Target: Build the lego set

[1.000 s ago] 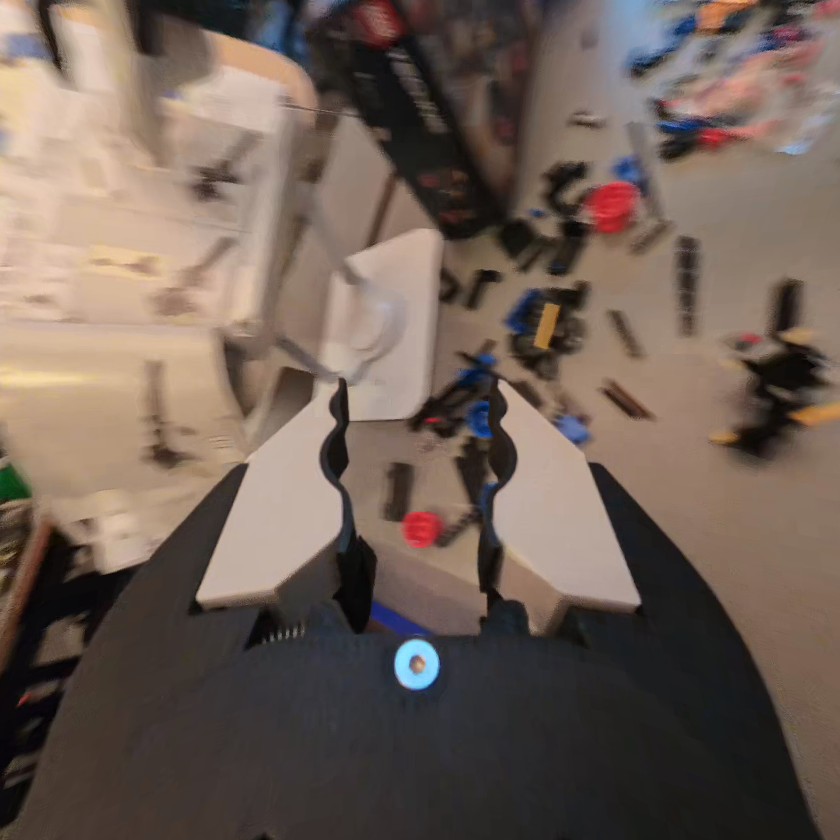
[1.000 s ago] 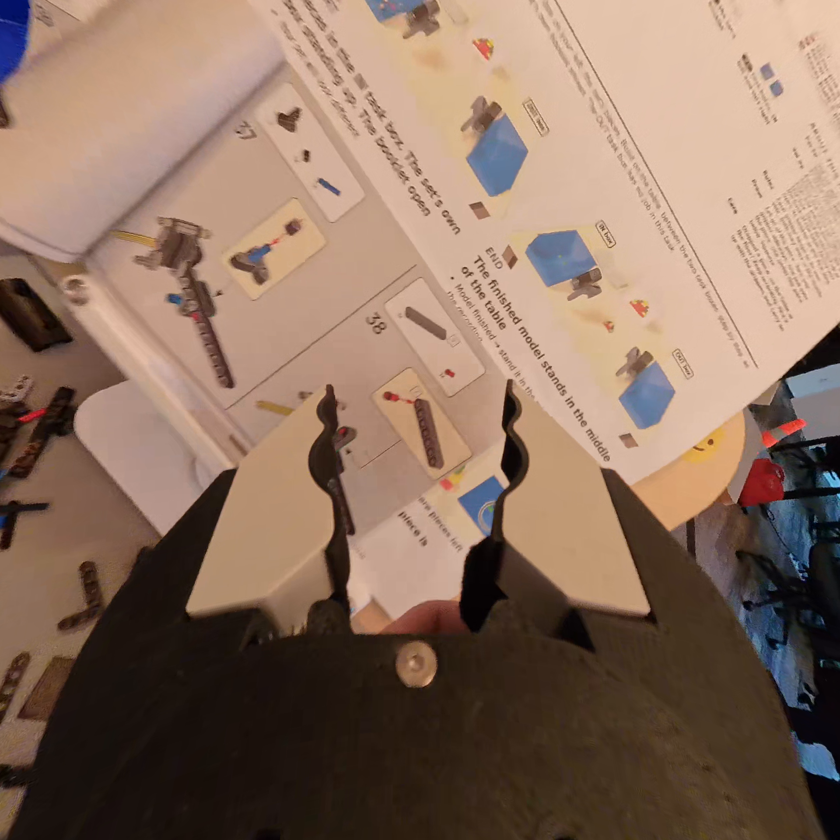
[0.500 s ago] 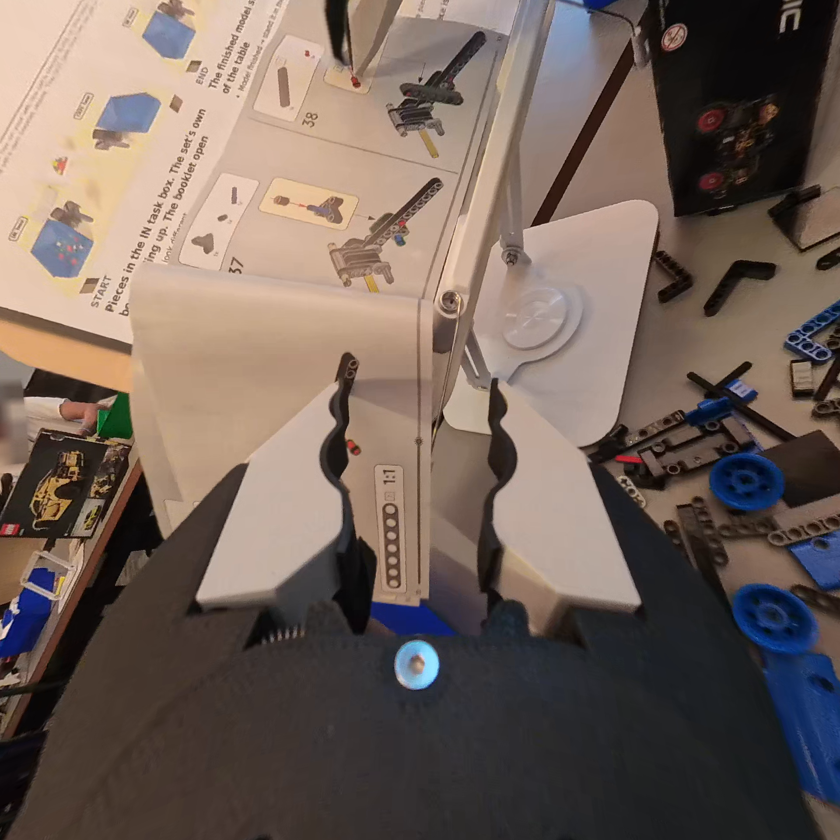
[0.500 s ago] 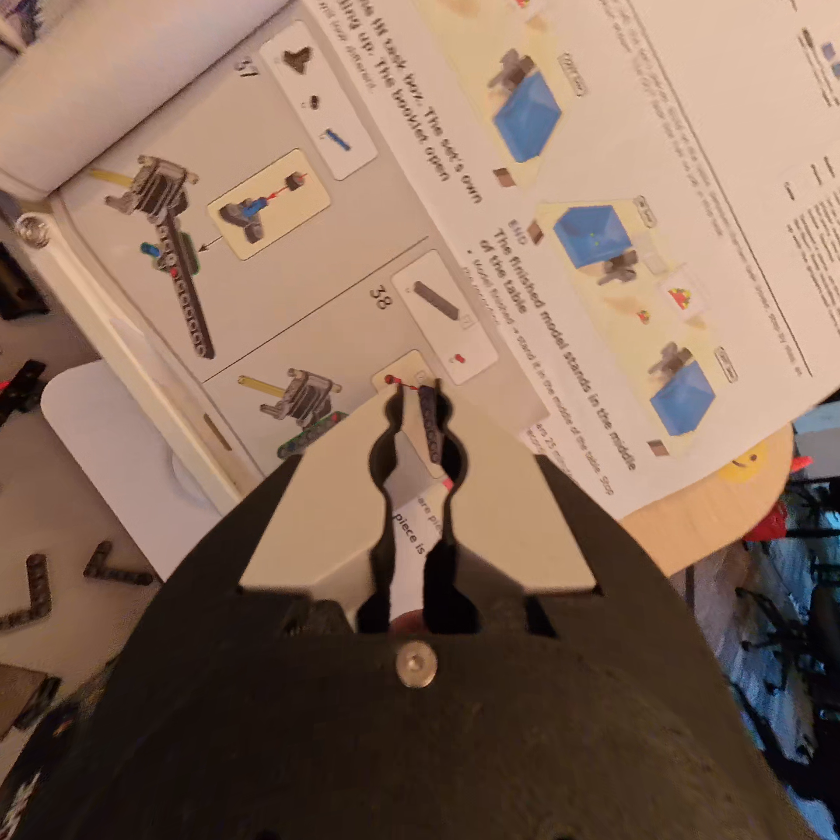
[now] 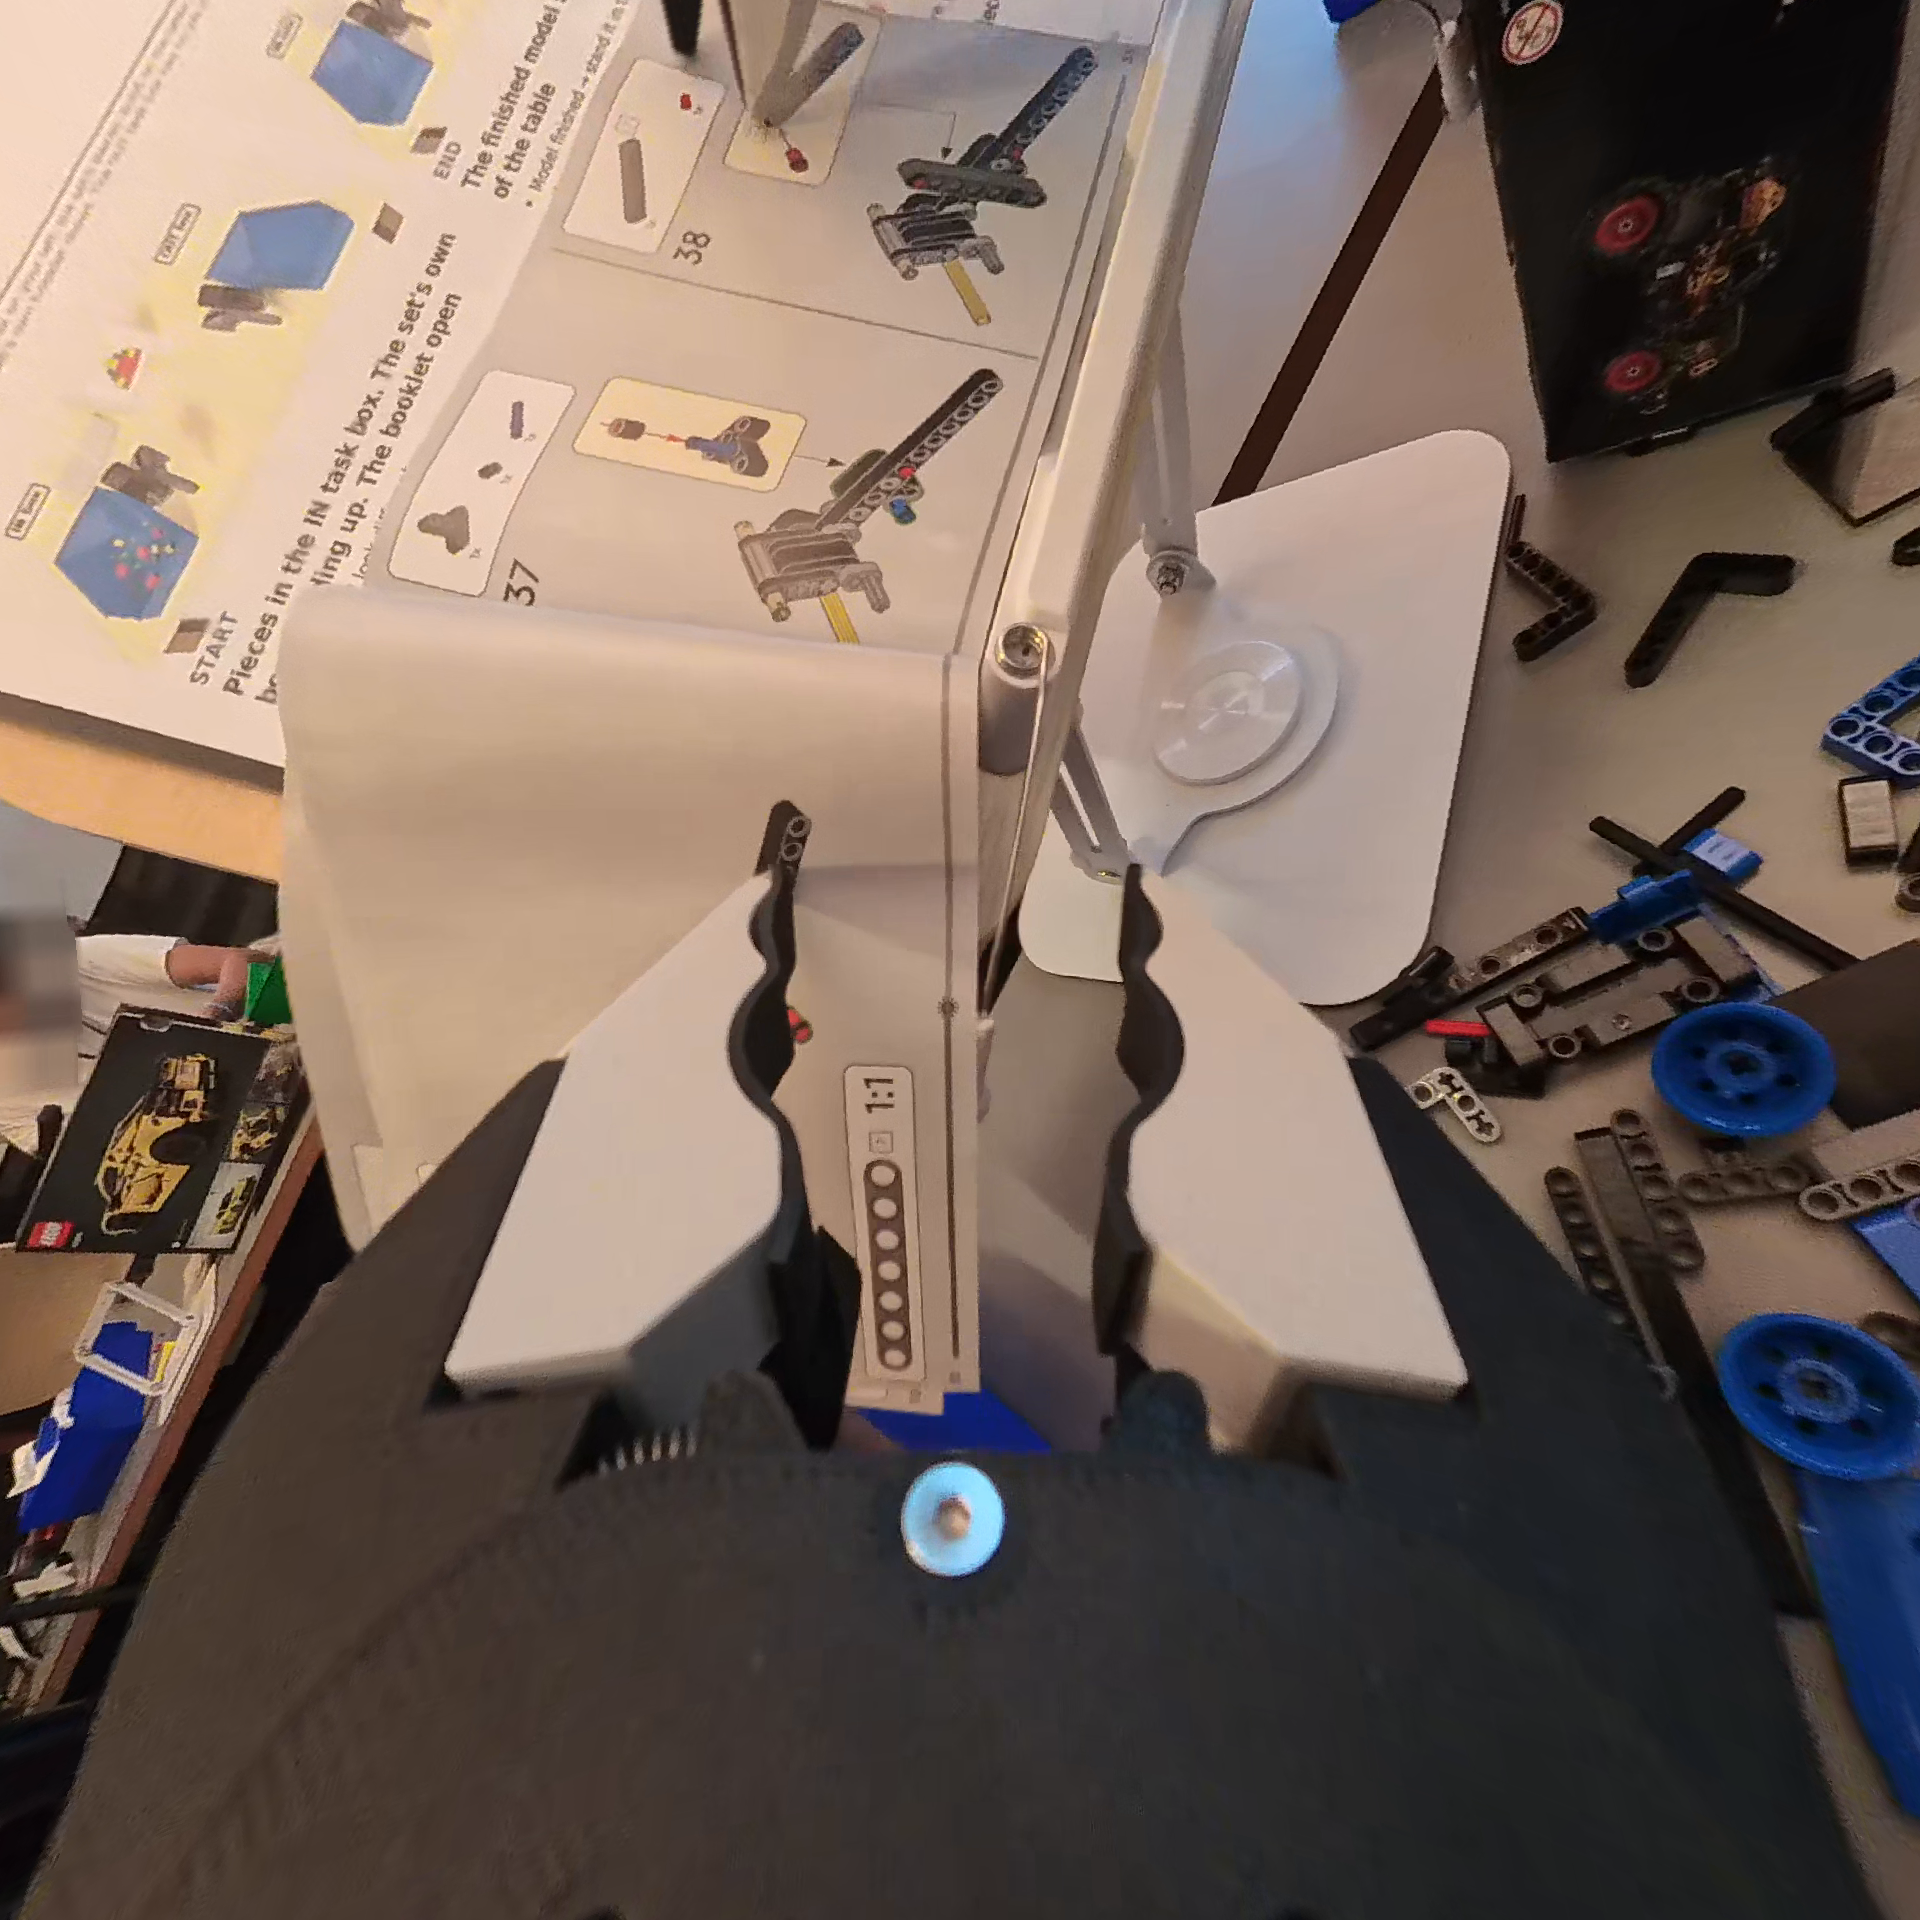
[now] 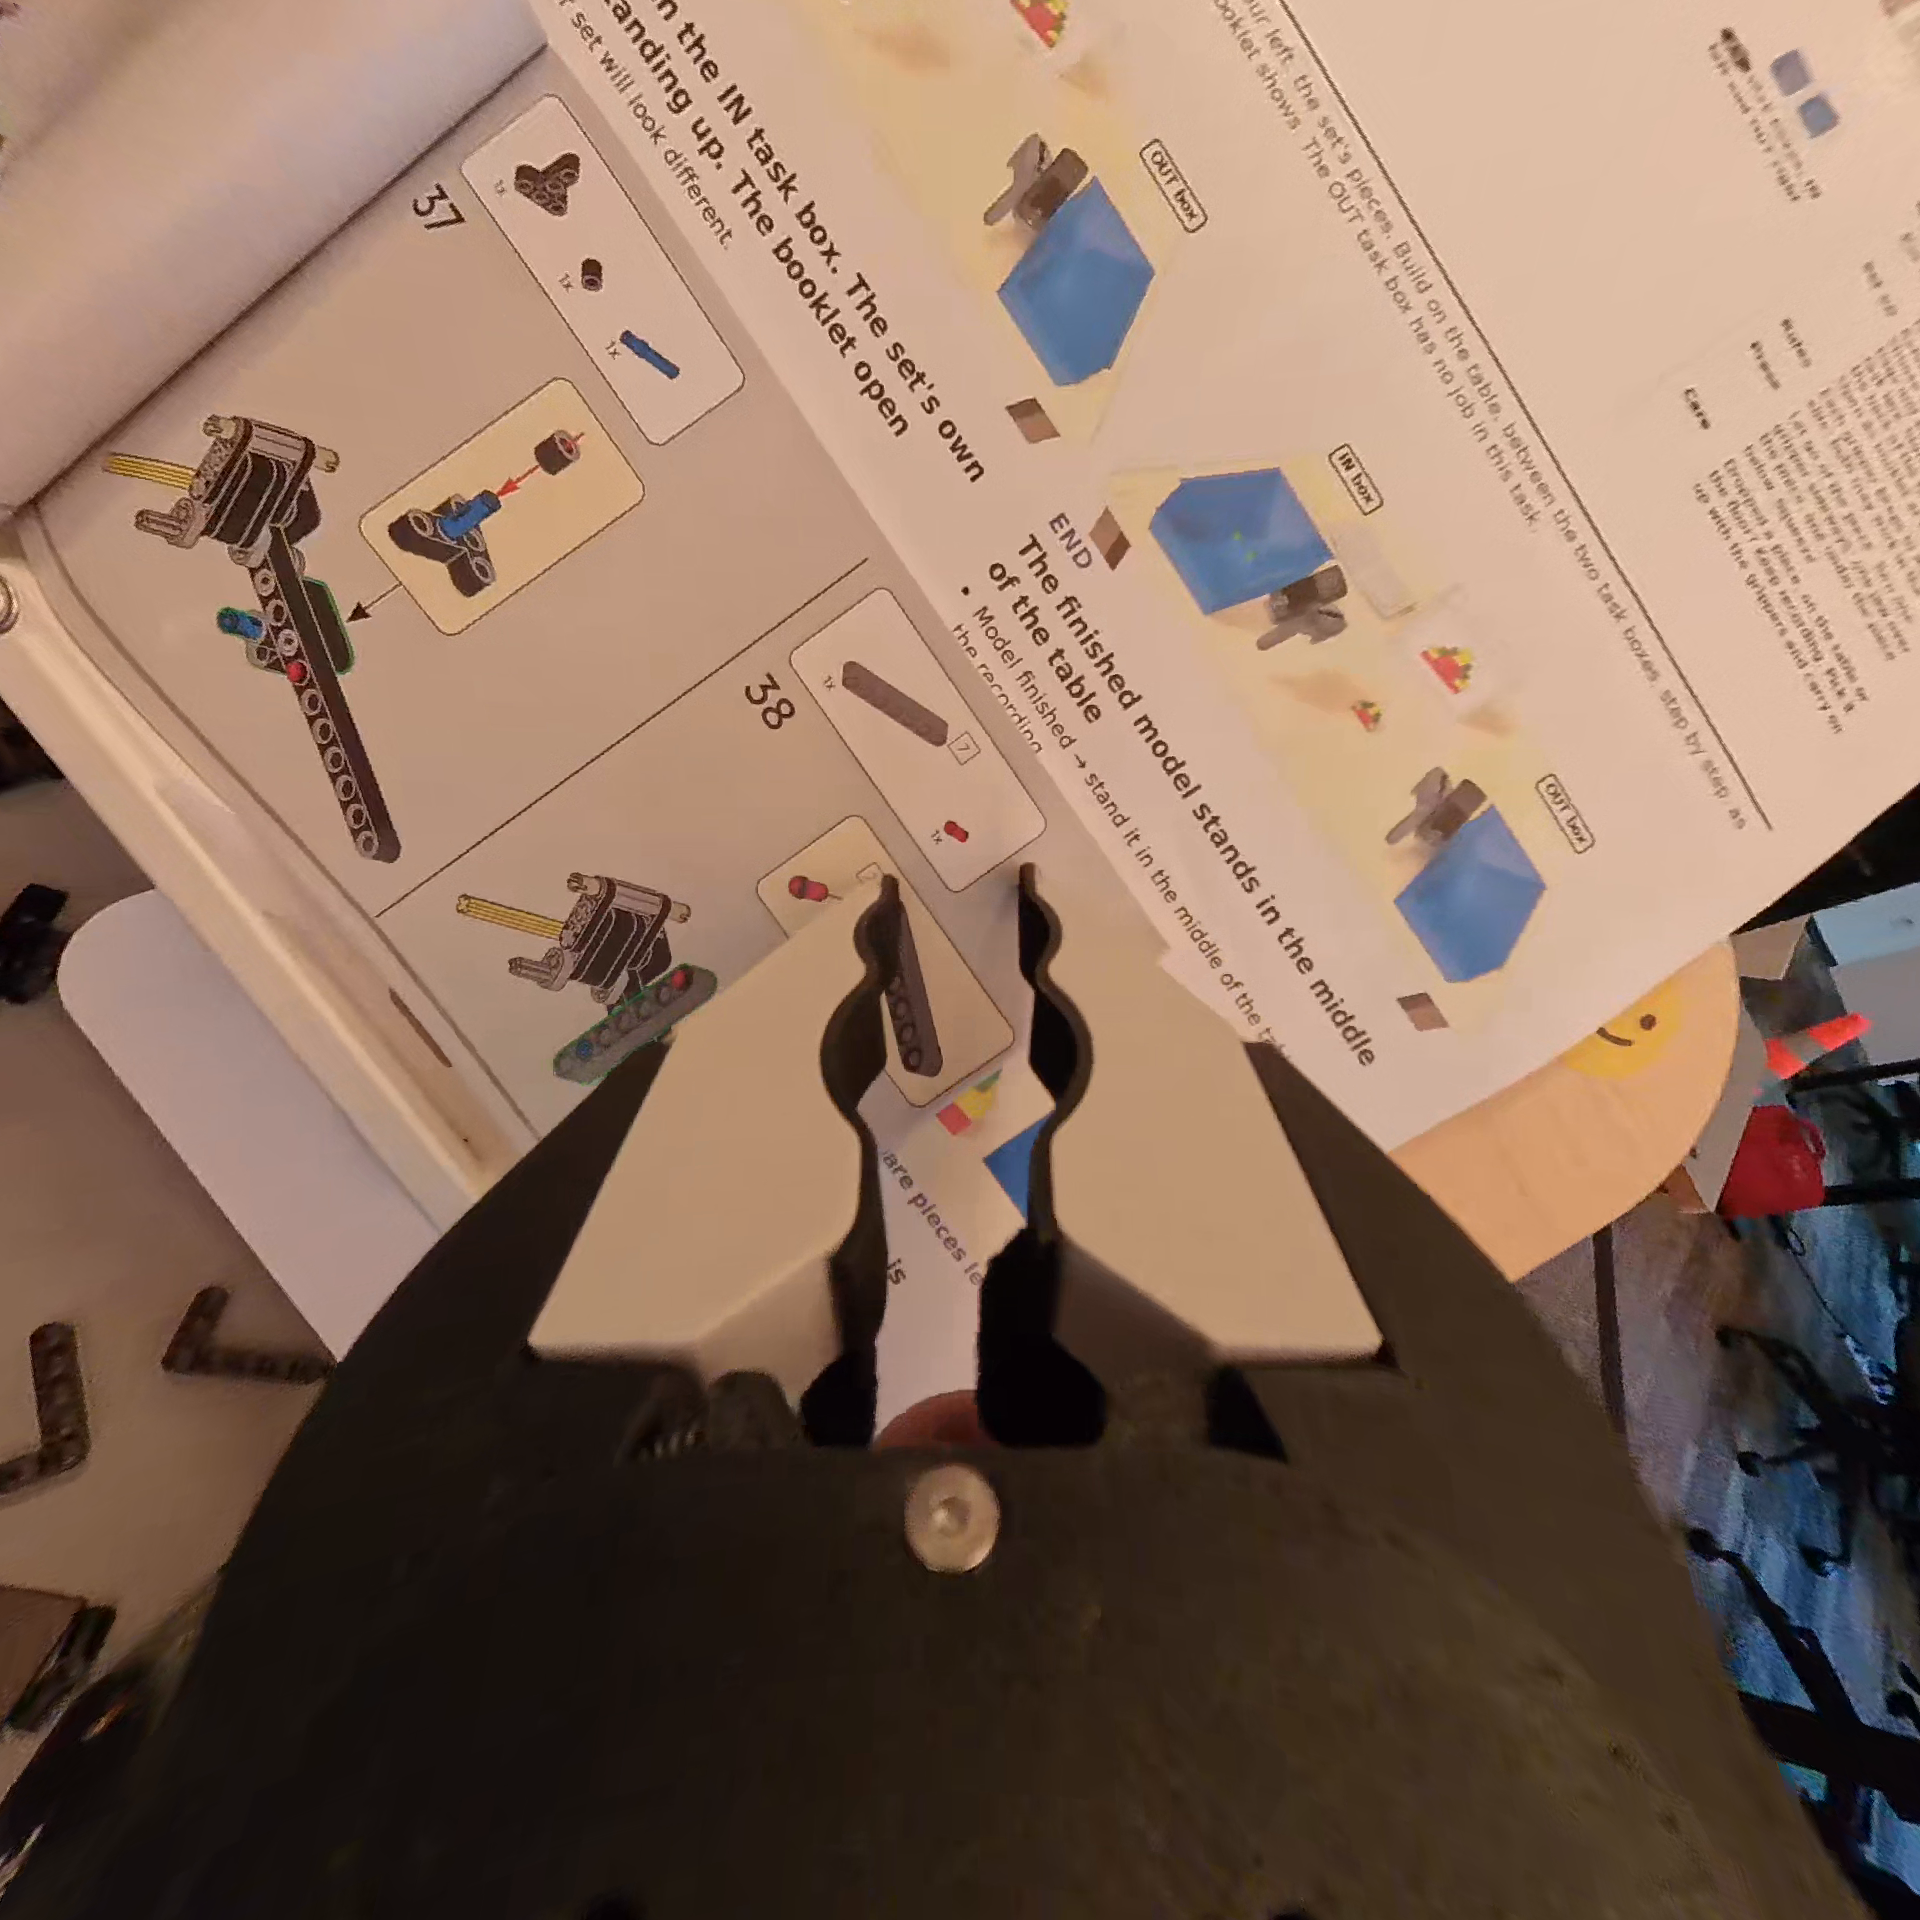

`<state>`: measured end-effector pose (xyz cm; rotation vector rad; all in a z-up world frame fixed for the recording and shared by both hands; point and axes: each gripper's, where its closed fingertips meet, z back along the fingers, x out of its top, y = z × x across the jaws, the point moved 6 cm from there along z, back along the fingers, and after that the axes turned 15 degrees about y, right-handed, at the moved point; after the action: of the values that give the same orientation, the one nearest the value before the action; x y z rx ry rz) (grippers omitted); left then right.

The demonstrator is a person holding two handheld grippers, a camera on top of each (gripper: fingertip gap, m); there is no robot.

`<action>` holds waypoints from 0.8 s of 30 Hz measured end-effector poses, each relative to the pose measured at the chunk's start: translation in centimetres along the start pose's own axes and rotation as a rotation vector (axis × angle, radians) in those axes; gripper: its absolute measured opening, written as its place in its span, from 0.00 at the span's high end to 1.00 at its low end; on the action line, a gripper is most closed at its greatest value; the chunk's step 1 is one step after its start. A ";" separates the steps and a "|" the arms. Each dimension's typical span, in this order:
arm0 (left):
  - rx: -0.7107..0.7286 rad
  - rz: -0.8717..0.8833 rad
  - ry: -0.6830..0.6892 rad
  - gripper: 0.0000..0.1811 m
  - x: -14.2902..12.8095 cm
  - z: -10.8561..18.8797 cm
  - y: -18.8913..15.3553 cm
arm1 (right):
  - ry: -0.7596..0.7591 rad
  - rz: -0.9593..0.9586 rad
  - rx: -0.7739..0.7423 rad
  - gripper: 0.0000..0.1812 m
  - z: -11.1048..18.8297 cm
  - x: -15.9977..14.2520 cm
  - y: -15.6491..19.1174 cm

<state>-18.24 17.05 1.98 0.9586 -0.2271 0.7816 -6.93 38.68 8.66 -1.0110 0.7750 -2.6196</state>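
Note:
The open instruction booklet (image 5: 727, 312) stands on a white metal stand (image 5: 1351, 623), showing two build steps. My left gripper (image 5: 956, 883) is open and empty, with the booklet's curled lower page between its fingers. My right gripper (image 6: 958, 888) is narrowly open and empty, its tips close to the booklet (image 6: 520, 623) at the lower step's parts box. Its fingers (image 5: 777, 62) also show at the top of the left wrist view, pointing at that page. Loose black, grey and blue parts lie on the table at the right, among them two blue wheels (image 5: 1740, 1070) and a small dark assembly (image 5: 1590, 997).
A printed sheet (image 6: 1351, 416) lies behind the booklet on a round wooden surface (image 6: 1558, 1143). The black set box (image 5: 1683, 208) stands at the far right. Black angled beams (image 5: 1704, 613) lie beside the stand's base (image 6: 208, 1091). Beyond the table edge are the floor and clutter. The tips of one gripper are about 20 cm away from the tips of the other.
The left gripper swung from the loose parts to the booklet and now holds steady. The right gripper narrowed from wide open to almost shut, moved closer to the page, then opened slightly.

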 end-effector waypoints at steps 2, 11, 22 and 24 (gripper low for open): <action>0.000 -0.003 -0.003 0.66 0.0 0.0 0.0 | -0.005 -0.007 0.006 0.93 -0.1 0.0 0.0; -0.005 -0.007 -0.016 0.69 -0.1 0.1 0.1 | -0.023 -0.026 -0.055 0.78 0.3 -0.2 -0.7; 0.002 -0.021 -0.022 0.68 -0.3 0.1 0.0 | -0.050 -0.032 -0.005 0.79 0.2 -0.3 -0.8; 0.003 -0.027 -0.019 0.68 -0.3 0.1 0.0 | -0.058 -0.050 -0.022 0.72 0.4 -0.3 -1.1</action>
<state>-18.41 16.86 1.89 0.9707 -0.2286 0.7483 -6.43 39.56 9.32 -1.1213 0.7771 -2.6160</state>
